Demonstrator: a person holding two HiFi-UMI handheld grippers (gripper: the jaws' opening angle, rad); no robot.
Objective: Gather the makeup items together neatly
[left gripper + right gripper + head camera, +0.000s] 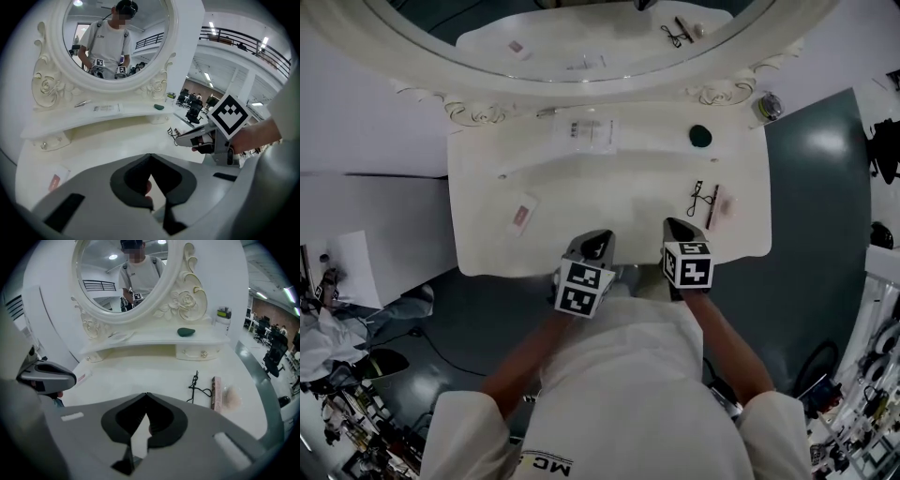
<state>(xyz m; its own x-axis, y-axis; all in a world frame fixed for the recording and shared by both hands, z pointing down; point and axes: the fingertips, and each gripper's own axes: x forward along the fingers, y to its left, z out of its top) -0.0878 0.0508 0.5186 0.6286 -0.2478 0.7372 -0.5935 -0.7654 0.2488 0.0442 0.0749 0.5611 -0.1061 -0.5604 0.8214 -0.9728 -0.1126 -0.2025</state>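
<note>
A: Claws?
B: Left gripper point(598, 242) and right gripper point(678, 229) both pinched together, empty, at the table's point(619, 187) near edge.
A: Makeup?
B: Eyelash curler point(697, 198) and pink stick point(713, 206) at one o'clock of right. Sachet point(521, 215) at ten o'clock of left. Green lump point(700, 136) at twelve, on the shelf point(647, 141).

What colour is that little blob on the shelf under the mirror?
The blob is dark green, clearest in the right gripper view.
</note>
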